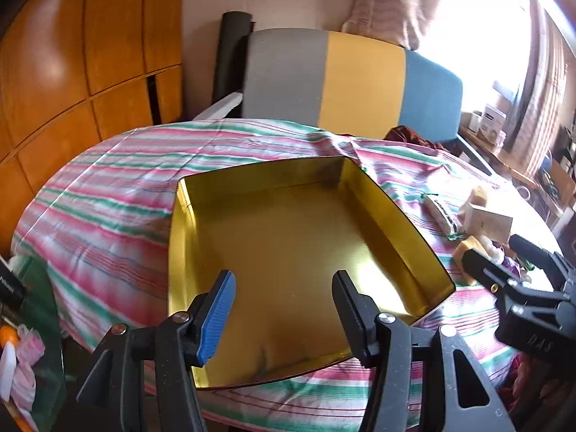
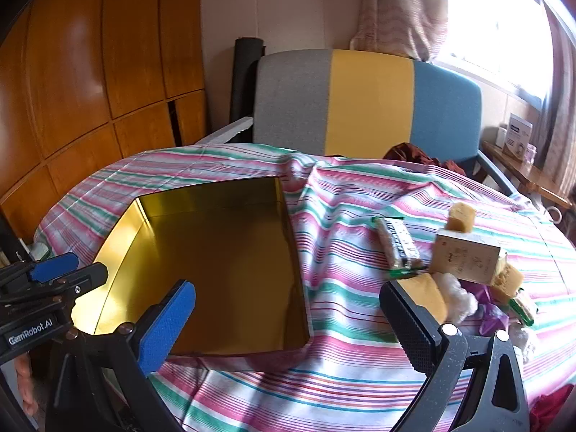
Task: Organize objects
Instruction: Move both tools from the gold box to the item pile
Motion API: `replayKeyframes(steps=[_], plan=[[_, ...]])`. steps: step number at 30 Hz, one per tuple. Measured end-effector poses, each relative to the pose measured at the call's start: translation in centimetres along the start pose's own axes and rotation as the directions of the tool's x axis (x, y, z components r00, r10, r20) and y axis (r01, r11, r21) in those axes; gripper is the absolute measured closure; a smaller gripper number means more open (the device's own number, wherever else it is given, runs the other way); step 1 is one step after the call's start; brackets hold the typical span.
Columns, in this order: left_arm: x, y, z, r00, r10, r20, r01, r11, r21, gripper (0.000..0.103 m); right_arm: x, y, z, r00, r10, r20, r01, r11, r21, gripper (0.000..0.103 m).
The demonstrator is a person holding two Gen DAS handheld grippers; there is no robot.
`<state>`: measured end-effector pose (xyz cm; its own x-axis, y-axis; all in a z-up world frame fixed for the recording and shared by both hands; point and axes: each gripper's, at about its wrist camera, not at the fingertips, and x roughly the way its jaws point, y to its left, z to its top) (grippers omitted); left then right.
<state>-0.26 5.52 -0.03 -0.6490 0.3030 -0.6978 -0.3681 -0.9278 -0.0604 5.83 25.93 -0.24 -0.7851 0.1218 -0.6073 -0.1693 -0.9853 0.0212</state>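
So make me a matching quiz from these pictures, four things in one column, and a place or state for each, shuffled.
Things:
1. gold tin
2. cardboard box
3. left gripper
4. chair

Descriptions:
A. behind the table
B. open, above the tin
C. empty, on the striped tablecloth
D. among the snacks, right of the tin

Pairs: 1-C, 2-D, 3-B, 4-A

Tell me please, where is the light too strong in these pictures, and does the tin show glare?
Left wrist view: the window is blown out to white, washing out the curtain edge; a bright patch glares on the gold tin floor near its right wall. Right wrist view: the window is also overexposed; the tin glares along its left wall, the rest dark.
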Motion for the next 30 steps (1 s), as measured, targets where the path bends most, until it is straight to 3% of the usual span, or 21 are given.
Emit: replayKeyframes(steps=[5, 12, 18, 23, 26, 30], plan=[[0.4, -1.8, 0.4, 1.000, 0.005, 0.000, -0.005, 0.998, 0.057, 0.046, -0.7, -2.1, 0.3, 1.000, -0.029, 0.010, 0.029, 0.999, 0.038, 0.000], [1.1, -3.9, 0.9, 0.998, -0.064, -0.012, 0.065, 0.992, 0.112, 0.046, -2.2, -7.2, 0.9, 0.996, -0.088, 0.018, 0.085, 0.989, 0.125, 0.000], [1.9, -5.5, 1.1, 0.988, -0.144, -0.050, 0.149, 0.981, 0.126, 0.038, -3.7, -12.3, 0.7, 0.989, -0.148, 0.005, 0.144, 0.967, 0.209, 0.000], [2.2, -6.3, 1.1, 0.976, -0.204, -0.074, 0.211, 0.971, 0.116, 0.038, -5.3, -17.5, -0.1, 0.982, -0.188, -0.008, 0.180, 0.928, 0.325, 0.000], [2.7, -7.0, 1.3, 0.977, -0.196, -0.086, 0.207, 0.970, 0.130, 0.038, -6.7, -20.7, -0.7, 0.976, -0.218, -0.007, 0.203, 0.896, 0.395, 0.000], [3.5, -8.7, 1.6, 0.958, -0.248, -0.145, 0.267, 0.955, 0.132, 0.038, -8.6, -25.1, -1.9, 0.966, -0.258, -0.012, 0.229, 0.834, 0.501, 0.000]])
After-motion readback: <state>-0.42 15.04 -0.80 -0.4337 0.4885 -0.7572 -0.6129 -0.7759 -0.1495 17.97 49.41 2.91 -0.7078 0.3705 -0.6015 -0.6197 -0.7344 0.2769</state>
